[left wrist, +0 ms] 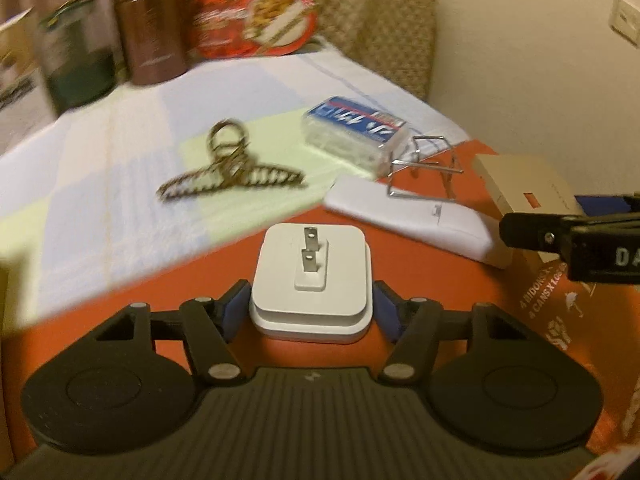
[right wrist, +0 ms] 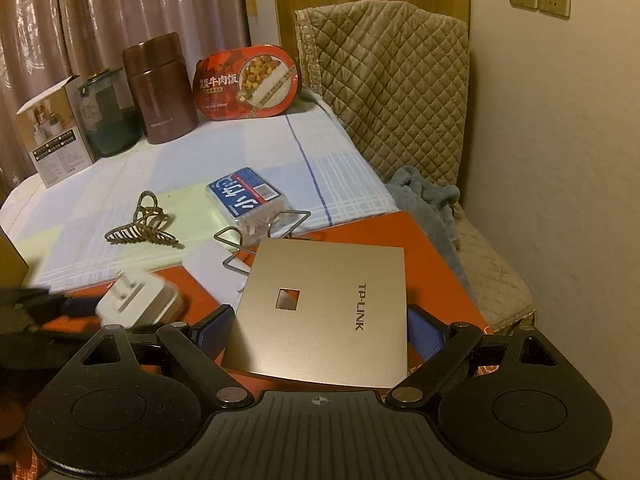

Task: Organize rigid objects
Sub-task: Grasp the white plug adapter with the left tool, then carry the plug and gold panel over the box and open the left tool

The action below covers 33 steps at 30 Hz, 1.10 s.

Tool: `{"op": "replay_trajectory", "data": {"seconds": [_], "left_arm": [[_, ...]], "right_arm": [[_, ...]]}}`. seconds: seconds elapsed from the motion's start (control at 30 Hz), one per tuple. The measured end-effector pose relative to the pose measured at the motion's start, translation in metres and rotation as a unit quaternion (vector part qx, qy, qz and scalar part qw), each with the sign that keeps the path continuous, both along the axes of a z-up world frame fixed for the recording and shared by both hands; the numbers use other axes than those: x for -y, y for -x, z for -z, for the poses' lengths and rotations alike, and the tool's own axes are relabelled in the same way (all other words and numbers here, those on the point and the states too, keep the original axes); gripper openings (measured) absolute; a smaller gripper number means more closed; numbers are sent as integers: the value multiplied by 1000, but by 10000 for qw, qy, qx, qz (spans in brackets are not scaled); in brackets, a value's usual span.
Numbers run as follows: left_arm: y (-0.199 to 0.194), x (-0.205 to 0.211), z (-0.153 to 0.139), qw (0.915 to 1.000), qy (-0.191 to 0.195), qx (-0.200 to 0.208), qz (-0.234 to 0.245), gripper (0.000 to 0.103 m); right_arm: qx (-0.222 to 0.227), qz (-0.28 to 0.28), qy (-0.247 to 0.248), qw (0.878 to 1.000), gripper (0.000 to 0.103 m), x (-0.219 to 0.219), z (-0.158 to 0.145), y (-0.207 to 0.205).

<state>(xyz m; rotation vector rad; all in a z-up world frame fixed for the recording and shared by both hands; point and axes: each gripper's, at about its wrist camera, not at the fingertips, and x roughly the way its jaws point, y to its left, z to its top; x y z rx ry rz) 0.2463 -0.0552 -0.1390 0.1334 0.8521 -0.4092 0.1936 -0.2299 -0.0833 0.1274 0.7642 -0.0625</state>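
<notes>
My left gripper (left wrist: 310, 308) is shut on a white plug adapter (left wrist: 310, 280), prongs up, just above an orange box (left wrist: 200, 280); the adapter also shows in the right wrist view (right wrist: 140, 300). My right gripper (right wrist: 316, 324) is shut on a gold TP-LINK wall plate (right wrist: 324, 312) over the same orange box (right wrist: 432, 248). The plate shows in the left wrist view (left wrist: 520, 192). A white flat device (left wrist: 404, 212), a wire stand (right wrist: 260, 240), a clear box with blue label (right wrist: 248, 196) and a brown hair claw (right wrist: 140, 228) lie ahead.
At the table's far side stand a brown flask (right wrist: 160, 88), a dark green jar (right wrist: 108, 116), a carton (right wrist: 56, 136) and a red meal tub (right wrist: 248, 84). A quilted chair (right wrist: 400, 100) with a grey cloth (right wrist: 428, 200) stands on the right by the wall.
</notes>
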Motion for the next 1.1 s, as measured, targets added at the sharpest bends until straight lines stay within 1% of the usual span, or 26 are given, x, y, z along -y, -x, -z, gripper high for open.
{"op": "replay_trajectory", "data": {"seconds": [0.07, 0.17, 0.37, 0.53, 0.7, 0.87, 1.0, 1.1], "left_arm": [[10, -5, -4, 9998, 60, -53, -193, 61], [26, -9, -12, 9994, 100, -45, -336, 60], [50, -14, -29, 9988, 175, -47, -464, 60], [74, -21, -46, 9981, 201, -19, -588, 60], [100, -31, -74, 9972, 275, 107, -691, 60], [122, -42, -107, 9963, 294, 302, -751, 60], [139, -55, -135, 9950, 264, 506, -819, 60], [152, -72, -154, 9932, 289, 624, -943, 60]], "right_arm": [[30, -28, -17, 10000, 87, -2, -1, 2], [78, -98, -34, 9999, 87, -5, -3, 7], [136, -172, -105, 9997, 87, -8, -10, 21], [71, -208, -143, 9997, 87, -10, -14, 46], [39, -204, -227, 9995, 87, -13, -23, 73], [124, -295, -325, 9990, 87, -21, -44, 97], [355, -506, -396, 9973, 87, -37, -73, 111], [512, -730, -462, 9949, 87, -53, -93, 117]]}}
